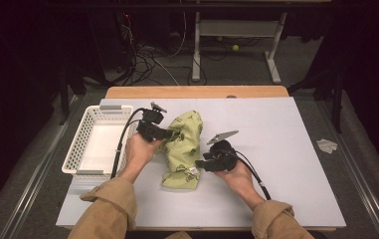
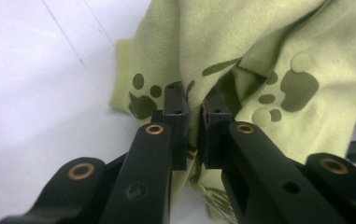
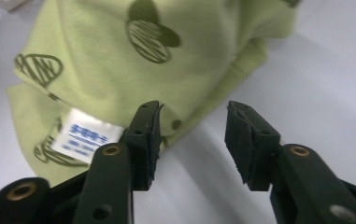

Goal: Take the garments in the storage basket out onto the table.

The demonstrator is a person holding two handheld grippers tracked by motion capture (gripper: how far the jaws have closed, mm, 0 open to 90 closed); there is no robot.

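Tabletop (image 1: 286, 149), pale grey-white with a wooden edge at the far side, carries everything in play. White basket (image 1: 85, 144) with perforated walls stands at its left edge, just beside the person's left hand. Green cloth (image 1: 183, 149), light yellow-green and printed with dark paw marks and round striped shapes, lies bunched near the middle of the table, between the two hands and right of the basket; a small white label (image 3: 88, 135) with blue print is sewn at its near end. Left gripper (image 2: 193, 114), held at the cloth's left side, has its jaws clenched on a raised fold of the cloth, the fabric pinched tight between the two pads. Right gripper (image 3: 192, 135) sits low at the cloth's near right edge with its jaws parted; bare table shows in the gap between the pads, and one pad stands just beside the hem near the label, gripping nothing.
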